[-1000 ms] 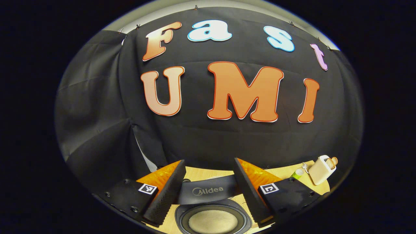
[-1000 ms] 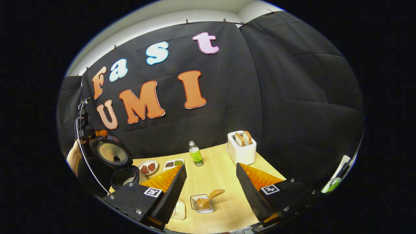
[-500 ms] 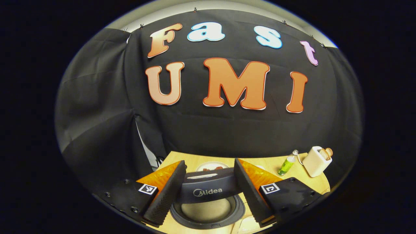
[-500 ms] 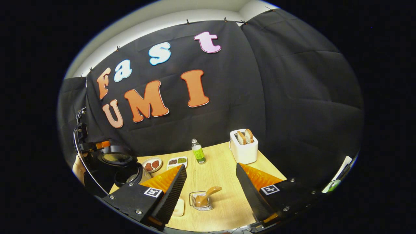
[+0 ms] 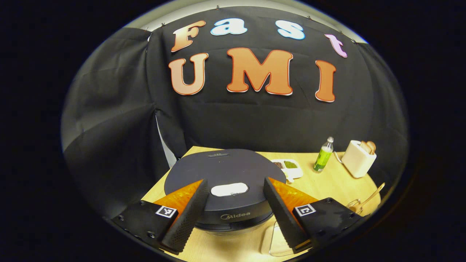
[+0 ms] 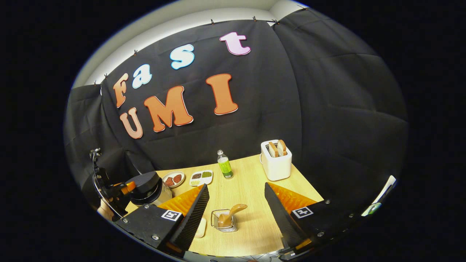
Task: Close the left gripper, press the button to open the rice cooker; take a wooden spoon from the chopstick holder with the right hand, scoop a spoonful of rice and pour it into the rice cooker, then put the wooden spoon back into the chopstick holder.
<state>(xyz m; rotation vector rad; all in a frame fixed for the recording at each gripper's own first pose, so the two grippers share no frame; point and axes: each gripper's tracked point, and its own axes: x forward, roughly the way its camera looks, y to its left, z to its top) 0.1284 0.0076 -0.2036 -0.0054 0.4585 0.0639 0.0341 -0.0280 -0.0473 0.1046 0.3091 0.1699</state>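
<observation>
On table, cooker (image 5: 225, 182) lid down, spoon (image 6: 231, 214) in holder (image 6: 224, 223). Left gripper (image 5: 235, 211) over lid and right gripper (image 6: 236, 218) both spread, empty. Looks either unstarted or finished.

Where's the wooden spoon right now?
In the right gripper view, the wooden spoon stands in the wire chopstick holder on the table, just ahead between the open right hand-held gripper's fingers.

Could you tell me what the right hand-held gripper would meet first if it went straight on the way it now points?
Probably the wire holder with the spoon in it, which sits between the open fingers of the right hand-held gripper; depth is unclear.
</observation>
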